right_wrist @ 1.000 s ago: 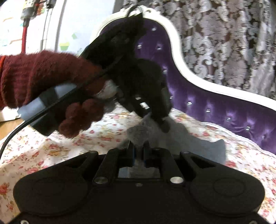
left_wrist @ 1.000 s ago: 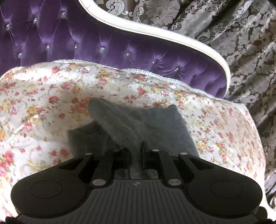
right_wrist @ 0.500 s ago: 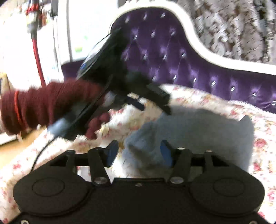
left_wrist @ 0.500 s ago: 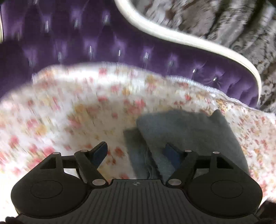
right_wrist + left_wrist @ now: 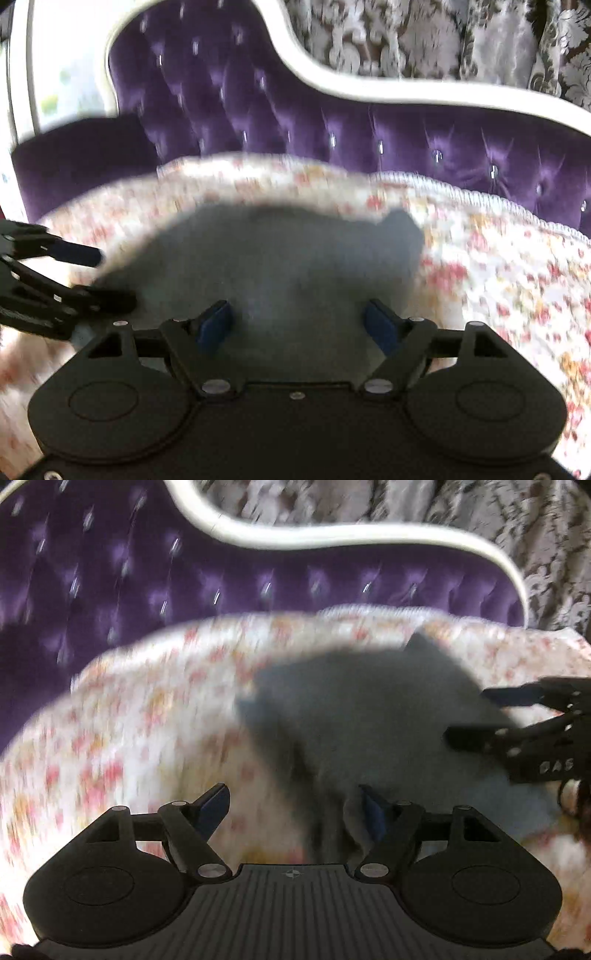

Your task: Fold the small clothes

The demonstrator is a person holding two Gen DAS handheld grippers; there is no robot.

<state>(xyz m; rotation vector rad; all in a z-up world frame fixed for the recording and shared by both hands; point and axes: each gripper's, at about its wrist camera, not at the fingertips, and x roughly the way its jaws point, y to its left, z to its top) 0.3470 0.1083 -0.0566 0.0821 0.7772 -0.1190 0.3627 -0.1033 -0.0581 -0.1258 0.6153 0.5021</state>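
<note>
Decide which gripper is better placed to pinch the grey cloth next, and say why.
Right, probably. The right gripper is open with the grey cloth centred between its fingers; the left gripper sits at the cloth's edge, partly over the floral cover.

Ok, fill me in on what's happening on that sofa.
A person with a handheld gripper in each hand is folding a small grey garment laid on the floral cover of a purple tufted sofa. Both the left gripper and the right gripper are open and hold nothing. The cloth lies on the cover in front of them, apparently folded over, though motion blur hides the detail.
</note>
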